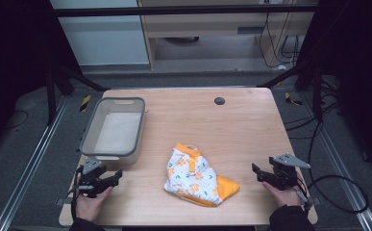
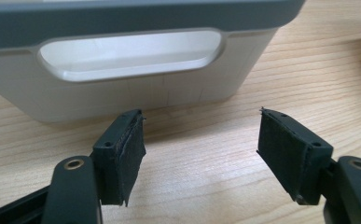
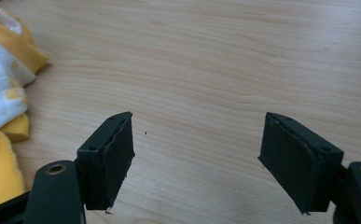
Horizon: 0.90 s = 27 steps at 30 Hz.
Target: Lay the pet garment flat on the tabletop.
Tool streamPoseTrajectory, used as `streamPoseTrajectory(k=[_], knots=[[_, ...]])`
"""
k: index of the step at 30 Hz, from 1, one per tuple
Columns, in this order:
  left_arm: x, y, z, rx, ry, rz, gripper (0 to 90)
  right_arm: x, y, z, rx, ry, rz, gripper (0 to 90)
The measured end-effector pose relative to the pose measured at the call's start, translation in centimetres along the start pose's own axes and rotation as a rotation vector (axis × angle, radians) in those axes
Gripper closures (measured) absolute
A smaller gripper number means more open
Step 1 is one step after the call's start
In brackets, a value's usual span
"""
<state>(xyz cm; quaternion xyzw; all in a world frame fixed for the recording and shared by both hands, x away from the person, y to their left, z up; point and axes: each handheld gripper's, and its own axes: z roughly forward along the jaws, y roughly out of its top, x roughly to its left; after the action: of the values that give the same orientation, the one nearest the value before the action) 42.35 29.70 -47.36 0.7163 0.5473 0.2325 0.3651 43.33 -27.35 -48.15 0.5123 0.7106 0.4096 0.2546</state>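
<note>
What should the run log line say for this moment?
left gripper: open, by bin | right gripper: open, over bare table | cloth: crumpled between them, untouched | bin: looks empty

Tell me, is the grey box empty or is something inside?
Empty, as far as shows. From the high view the box stands upright on the table, its pale floor bare. The cloth lies outside, beside it.

Wooden table [image 1: 241, 125]: bin [image 1: 112, 127], garment [image 1: 195, 175]
</note>
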Motion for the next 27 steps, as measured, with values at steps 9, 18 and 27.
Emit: streamPoseTrajectory(k=[9,18,27], knots=[[-0.5,0.3,-1.4,-0.064,-0.036,0.005,28.1,0.6,0.6,-0.6,-0.03,0.01,-0.015,24.4],[-0.5,2.0,-3.1,-0.108,-0.08,0.003,25.8,0.5,2.7,-2.1,-0.088,0.028,-0.011,22.5],[-0.8,5.5,-4.4,-0.187,-0.121,-0.006,26.8,0.9,6.2,-3.2,-0.15,0.048,-0.018,25.1]])
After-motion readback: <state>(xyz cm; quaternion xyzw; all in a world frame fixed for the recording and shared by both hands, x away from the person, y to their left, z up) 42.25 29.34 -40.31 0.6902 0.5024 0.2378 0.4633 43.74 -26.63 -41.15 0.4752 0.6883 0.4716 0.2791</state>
